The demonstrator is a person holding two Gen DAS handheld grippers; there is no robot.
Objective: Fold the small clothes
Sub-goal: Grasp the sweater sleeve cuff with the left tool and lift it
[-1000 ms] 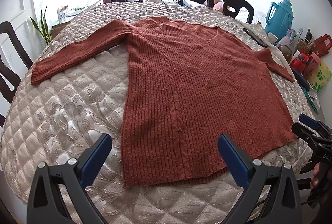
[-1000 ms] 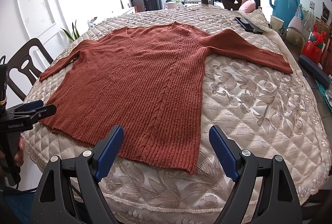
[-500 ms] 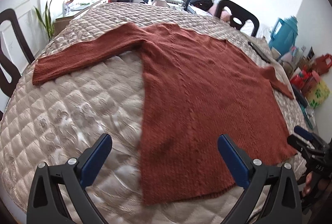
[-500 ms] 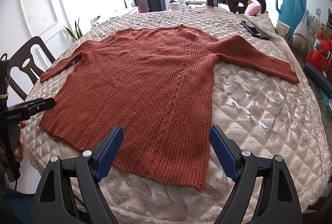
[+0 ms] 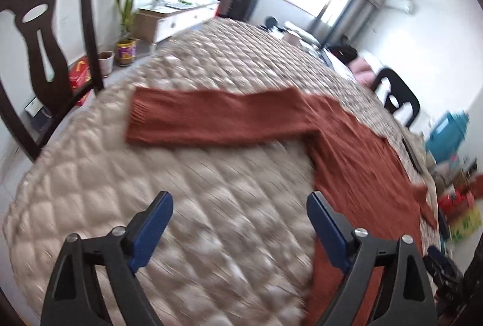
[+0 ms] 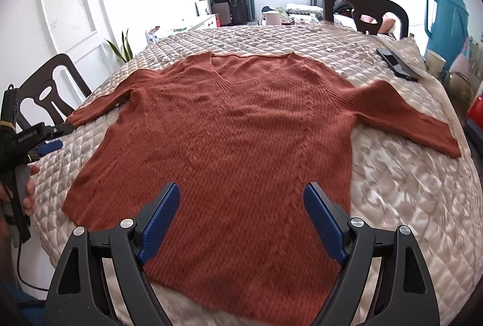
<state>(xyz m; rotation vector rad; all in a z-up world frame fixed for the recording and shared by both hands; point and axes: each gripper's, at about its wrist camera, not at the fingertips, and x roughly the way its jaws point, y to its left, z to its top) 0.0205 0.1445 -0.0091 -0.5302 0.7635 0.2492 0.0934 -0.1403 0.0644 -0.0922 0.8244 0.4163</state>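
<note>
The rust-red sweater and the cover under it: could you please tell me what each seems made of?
Sweater: looks like a soft, matte knit, wool or acrylic; ribbing and cable lines show. Cover: quilted fabric with a satin-like sheen; stitched diamonds and floral pattern catch light.

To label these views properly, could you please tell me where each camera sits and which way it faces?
Left wrist: sits on the left tongs, angled down over the quilt toward the sweater, mainly its sleeve; its closing jaws hold nothing.
Right wrist: sits on the right tongs, facing the sweater square on; jaws open, a hand at the left edge.
Shared: sweater, quilt, each other's tongs.
</note>
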